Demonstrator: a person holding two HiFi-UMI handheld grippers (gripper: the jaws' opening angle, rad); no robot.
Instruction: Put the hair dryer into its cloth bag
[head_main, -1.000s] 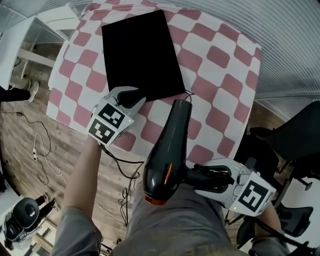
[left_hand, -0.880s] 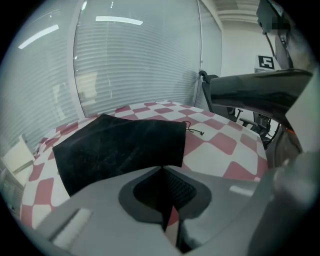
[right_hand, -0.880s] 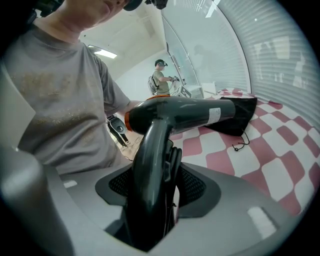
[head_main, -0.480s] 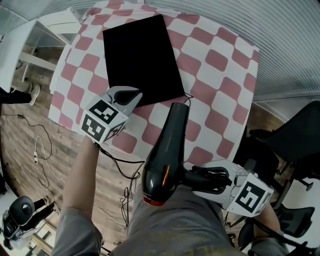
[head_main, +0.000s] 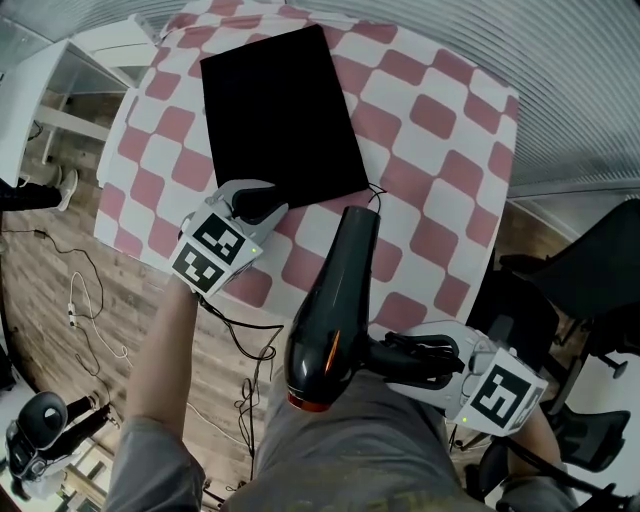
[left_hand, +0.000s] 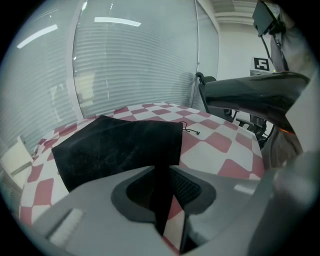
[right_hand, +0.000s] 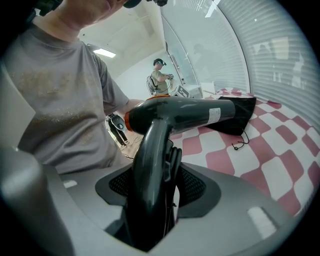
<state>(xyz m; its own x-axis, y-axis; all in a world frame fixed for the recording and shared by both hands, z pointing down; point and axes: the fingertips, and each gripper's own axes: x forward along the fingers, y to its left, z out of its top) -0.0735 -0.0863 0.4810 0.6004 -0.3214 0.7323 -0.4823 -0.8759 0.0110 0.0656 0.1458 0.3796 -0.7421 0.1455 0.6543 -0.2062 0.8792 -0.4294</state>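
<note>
A flat black cloth bag (head_main: 280, 115) lies on the pink-and-white checked table (head_main: 440, 150). Its drawstring (head_main: 375, 195) trails off the near right corner. My left gripper (head_main: 255, 203) sits at the bag's near edge. In the left gripper view the left gripper (left_hand: 162, 185) is shut on a fold of the bag (left_hand: 115, 147). The black hair dryer (head_main: 335, 300) hangs over the table's near edge with its nozzle toward the bag. My right gripper (head_main: 415, 357) is shut on its handle; in the right gripper view the right gripper (right_hand: 155, 195) holds the dryer (right_hand: 185, 115) with its folded cord.
A black office chair (head_main: 590, 270) stands to the right of the table. White furniture (head_main: 90, 50) is at the far left. Cables (head_main: 75, 290) lie on the wooden floor. Another person (right_hand: 160, 80) stands far off in the right gripper view.
My left gripper drew back a little to the left, then returned to the bag's near edge. The hair dryer and right gripper have hardly moved.
</note>
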